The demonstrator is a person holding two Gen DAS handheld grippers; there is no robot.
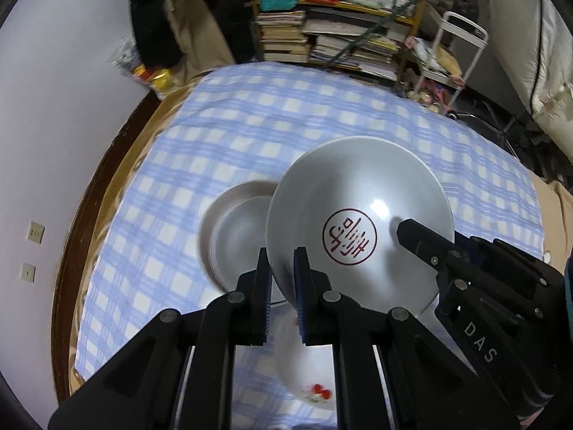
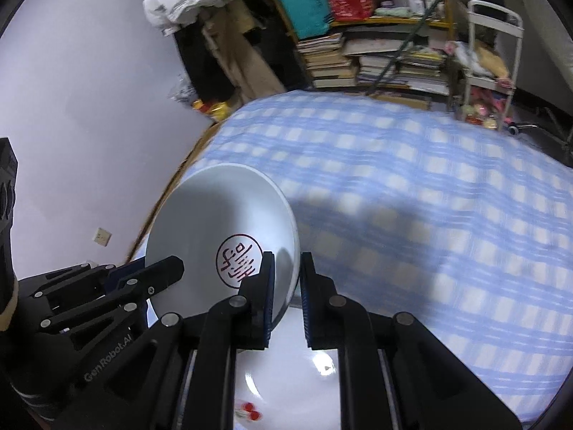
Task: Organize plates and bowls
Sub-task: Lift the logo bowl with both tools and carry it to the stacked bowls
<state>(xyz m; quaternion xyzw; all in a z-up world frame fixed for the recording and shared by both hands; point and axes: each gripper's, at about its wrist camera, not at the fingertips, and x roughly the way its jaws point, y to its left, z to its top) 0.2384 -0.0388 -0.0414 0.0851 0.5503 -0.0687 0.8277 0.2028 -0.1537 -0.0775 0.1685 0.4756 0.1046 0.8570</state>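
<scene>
A white bowl with a red round seal inside (image 1: pixel 358 215) is held up off the table, tilted. My left gripper (image 1: pixel 283 279) is shut on its near left rim. My right gripper (image 2: pixel 286 286) is shut on its right rim; the bowl shows in the right wrist view (image 2: pixel 215 222). The right gripper's finger reaches the bowl in the left wrist view (image 1: pixel 415 236), and the left gripper's finger in the right wrist view (image 2: pixel 161 268). Another white bowl (image 1: pixel 236 236) rests on the table behind. A white plate with red cherries (image 2: pixel 286 387) lies below the bowl.
The round table wears a blue-and-white checked cloth (image 1: pixel 272 132), with its wooden edge (image 1: pixel 89 193) at the left. Behind stand a shelf of stacked books (image 1: pixel 322 39) and a white cart (image 1: pixel 451 64). A pale wall (image 1: pixel 53 107) is at left.
</scene>
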